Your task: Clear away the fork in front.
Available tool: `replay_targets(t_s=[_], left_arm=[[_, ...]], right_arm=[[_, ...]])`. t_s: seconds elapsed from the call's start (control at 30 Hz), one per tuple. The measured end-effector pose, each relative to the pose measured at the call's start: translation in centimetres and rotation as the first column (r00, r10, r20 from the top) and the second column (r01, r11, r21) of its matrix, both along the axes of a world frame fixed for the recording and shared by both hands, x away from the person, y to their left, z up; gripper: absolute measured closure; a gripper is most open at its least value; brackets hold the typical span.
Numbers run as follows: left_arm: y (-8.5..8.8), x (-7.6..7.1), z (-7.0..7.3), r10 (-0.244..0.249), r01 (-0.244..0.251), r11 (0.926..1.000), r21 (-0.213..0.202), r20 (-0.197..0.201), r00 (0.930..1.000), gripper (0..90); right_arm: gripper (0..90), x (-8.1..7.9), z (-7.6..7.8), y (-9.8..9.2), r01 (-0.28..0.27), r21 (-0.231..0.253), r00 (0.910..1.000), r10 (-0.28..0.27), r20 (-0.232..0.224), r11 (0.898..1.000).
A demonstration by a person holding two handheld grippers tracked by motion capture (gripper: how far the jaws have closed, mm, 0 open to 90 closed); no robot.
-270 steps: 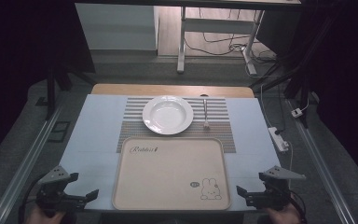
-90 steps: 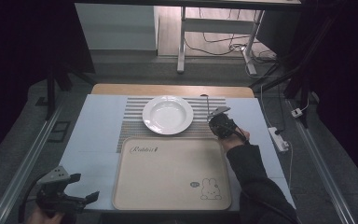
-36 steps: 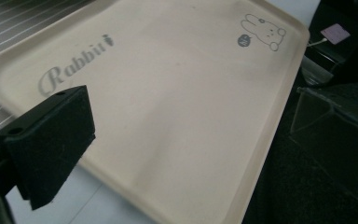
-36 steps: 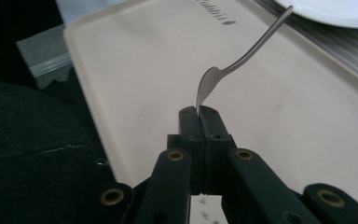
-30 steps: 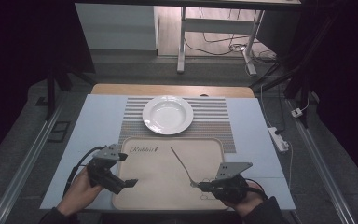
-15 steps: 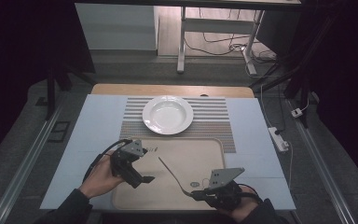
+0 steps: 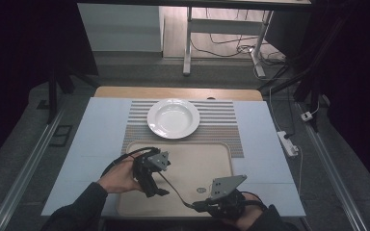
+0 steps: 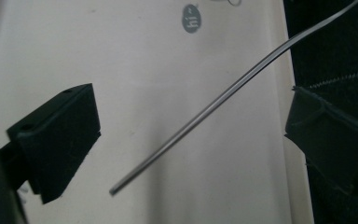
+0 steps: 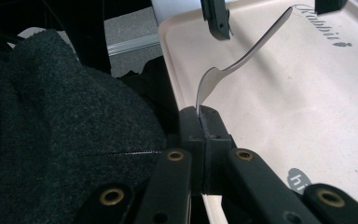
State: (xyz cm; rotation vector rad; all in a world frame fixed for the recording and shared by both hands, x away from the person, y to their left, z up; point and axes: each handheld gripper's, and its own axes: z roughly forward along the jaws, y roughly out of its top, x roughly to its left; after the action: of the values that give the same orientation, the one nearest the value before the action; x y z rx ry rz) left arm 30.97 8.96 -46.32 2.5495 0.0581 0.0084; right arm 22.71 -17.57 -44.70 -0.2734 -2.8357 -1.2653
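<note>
While my mat (image 7: 101,125) spans the table, the striped mat (image 7: 226,122) on it carries an empty white bowl (image 7: 173,118), and the beige tray (image 7: 207,159) lies just in front. Over the tray, my right claw (image 9: 204,112) is clenched on the bowl end of a metal spoon (image 9: 247,56), its handle slanting up toward my left claw (image 7: 156,180). That left claw is released, jaws wide apart, the handle (image 8: 205,116) between them, touching neither.
</note>
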Motion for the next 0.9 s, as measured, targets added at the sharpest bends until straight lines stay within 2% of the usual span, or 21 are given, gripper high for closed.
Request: replay_targets(t_s=[0.03,0.1,0.17,0.2,0.27,0.33,0.37,0.43,0.47,0.5,0.6,0.63,0.67,0.7,0.73,0.8,0.83,0.9], left_arm=[[-0.2,0.0,-0.1,-0.014,0.014,0.9998,0.013,0.008,0.9999,5.2],[-0.5,-0.1,-0.2,-0.043,0.042,0.9984,0.039,0.021,0.9989,13.4],[-0.7,-0.2,-0.3,-0.071,0.068,0.995,0.074,0.048,0.9963,15.6],[-0.8,-0.3,-0.3,-0.088,0.083,0.9929,0.085,0.054,0.9946,21.6],[-1.1,-0.5,-0.4,-0.132,0.124,0.9869,0.103,0.073,0.9885,26.1],[-1.1,-0.6,-0.4,-0.144,0.134,0.9848,0.11,0.082,0.9862,31.7],[-1.2,-0.6,-0.4,-0.155,0.144,0.9827,0.116,0.089,0.9839,31.7],[-1.4,-0.8,-0.3,-0.184,0.172,0.9773,0.123,0.096,0.9782,37.7],[-1.5,-0.8,-0.3,-0.213,0.2,0.9711,0.131,0.101,0.9717,40.0],[-1.5,-0.8,-0.3,-0.213,0.2,0.9711,0.131,0.101,0.9717,43.4],[-1.7,-1.0,-0.2,-0.246,0.23,0.9625,0.143,0.103,0.9639,50.4],[-1.7,-1.0,-0.2,-0.259,0.242,0.9592,0.147,0.109,0.9598,52.6],[-1.7,-1.1,-0.1,-0.283,0.264,0.9523,0.153,0.118,0.9519,55.1],[-1.7,-1.1,-0.1,-0.283,0.264,0.9523,0.153,0.118,0.9519,57.1],[-1.7,-1.3,-0.1,-0.299,0.279,0.9476,0.156,0.128,0.9456,59.3],[-1.7,-1.3,0.0,-0.319,0.298,0.941,0.16,0.124,0.9397,62.8],[-1.7,-1.3,0.0,-0.319,0.298,0.941,0.16,0.124,0.9397,64.9],[-1.7,-1.4,0.0,-0.332,0.312,0.9359,0.163,0.116,0.9359,69.2]], right_arm=[[89.6,0.0,0.0,0.0,0.0,0.0,1.0,0.0,0.0,1.0],[89.6,0.0,0.0,0.1,-0.008,-0.003,1.0,0.008,-0.003,1.0],[89.6,0.0,0.0,0.2,-0.01,-0.004,0.9999,0.01,-0.003,1.0],[89.6,0.0,0.0,0.2,-0.013,-0.006,0.9999,0.013,-0.005,1.0],[89.6,0.0,-0.1,0.2,-0.019,-0.004,0.9998,0.019,-0.009,1.0],[89.6,-0.1,0.0,0.3,-0.023,-0.01,0.9997,0.023,-0.01,1.0],[89.6,-0.1,0.0,0.3,-0.023,-0.01,0.9997,0.023,-0.01,1.0],[89.6,-0.1,-0.1,0.4,-0.032,-0.01,0.9994,0.032,-0.015,0.999],[89.6,-0.1,-0.1,0.4,-0.035,-0.011,0.9993,0.035,-0.017,0.999],[89.6,-0.1,-0.1,0.4,-0.036,-0.011,0.9992,0.036,-0.018,0.999],[89.6,-0.1,-0.2,0.4,-0.04,-0.013,0.999,0.04,-0.02,0.999],[89.6,-0.1,-0.2,0.4,-0.04,-0.015,0.999,0.04,-0.02,0.999],[89.6,-0.1,-0.2,0.4,-0.04,-0.016,0.999,0.04,-0.022,0.999],[89.6,-0.1,-0.2,0.4,-0.04,-0.016,0.999,0.04,-0.022,0.999],[89.6,-0.1,-0.3,0.5,-0.042,-0.017,0.9988,0.042,-0.026,0.999],[89.6,0.0,-0.3,0.5,-0.044,-0.023,0.9987,0.043,-0.027,0.999],[89.6,0.0,-0.3,0.5,-0.044,-0.023,0.9987,0.043,-0.027,0.999],[89.6,0.0,-0.3,0.5,-0.049,-0.027,0.9985,0.048,-0.027,0.998]])
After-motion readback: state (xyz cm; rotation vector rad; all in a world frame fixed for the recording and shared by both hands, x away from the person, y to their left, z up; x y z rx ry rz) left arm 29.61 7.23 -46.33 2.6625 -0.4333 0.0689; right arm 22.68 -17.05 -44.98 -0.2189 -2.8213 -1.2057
